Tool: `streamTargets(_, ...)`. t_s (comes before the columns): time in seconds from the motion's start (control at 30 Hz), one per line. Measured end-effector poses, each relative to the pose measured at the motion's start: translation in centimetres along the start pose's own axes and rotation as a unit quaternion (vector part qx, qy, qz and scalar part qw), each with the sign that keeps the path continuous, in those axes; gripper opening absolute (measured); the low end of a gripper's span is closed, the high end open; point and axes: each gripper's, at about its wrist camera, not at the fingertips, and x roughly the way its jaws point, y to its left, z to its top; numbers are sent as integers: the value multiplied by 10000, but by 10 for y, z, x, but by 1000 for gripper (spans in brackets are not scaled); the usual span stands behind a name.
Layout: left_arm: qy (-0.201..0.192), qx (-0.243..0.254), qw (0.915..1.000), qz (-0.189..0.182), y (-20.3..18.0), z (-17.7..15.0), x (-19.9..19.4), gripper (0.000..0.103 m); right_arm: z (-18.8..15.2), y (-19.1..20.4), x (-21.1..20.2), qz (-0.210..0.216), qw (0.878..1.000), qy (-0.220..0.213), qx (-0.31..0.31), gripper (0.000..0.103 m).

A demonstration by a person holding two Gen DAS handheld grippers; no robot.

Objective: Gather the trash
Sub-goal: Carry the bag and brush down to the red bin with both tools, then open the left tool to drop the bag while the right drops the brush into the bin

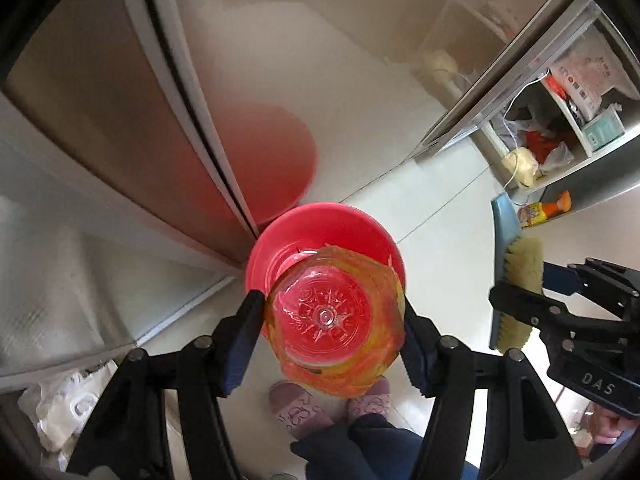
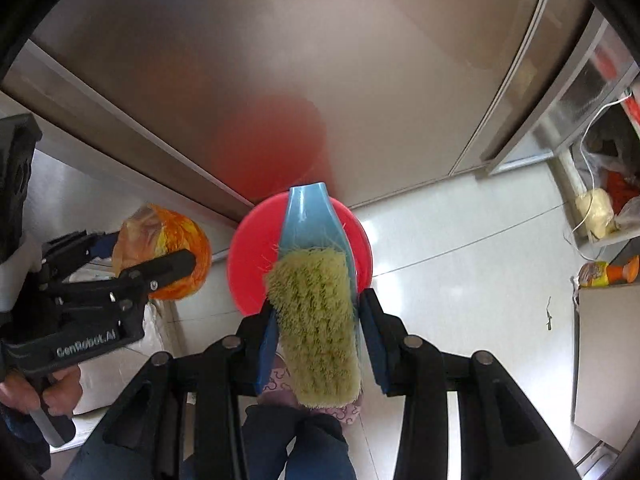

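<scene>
Bottle (image 1: 334, 316) clamped between left tongs (image 1: 334, 320); right tongs (image 2: 316, 324) grip brush (image 2: 320, 320), seemingly over red bin (image 2: 248, 256).

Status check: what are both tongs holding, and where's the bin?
Left tongs shut on plastic bottle. Right tongs shut on scrub brush. Red bin directly below both, open. Nothing blocking.

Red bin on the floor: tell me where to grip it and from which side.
Grip the red bin by its rim, coming straight down from above: its mouth faces up and the thin rim suits two fingers. Take the side away from the cabinet. Both grippers are full, so one must drop its load first.
</scene>
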Motion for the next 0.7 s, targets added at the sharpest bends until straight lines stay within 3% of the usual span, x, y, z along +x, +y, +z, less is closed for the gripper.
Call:
streamTargets(0.17,89,102,9998,-124,1,2,8,64,0,-5,-5,-52,10000,-11,-18,37)
streamTargets(0.3,67,176,9996,-226,-1,4,7,78,-3,2,-12,-69,10000,-9,33,37)
streamTargets(0.37,-21,209,9994,-278,0,4,2,79,-3,5,-18,-64,10000,2,10,37)
streamTargets(0.7,-168,208,9996,21,12,-8,-24,84,-4,18,-16,67,9994,158,-307,37)
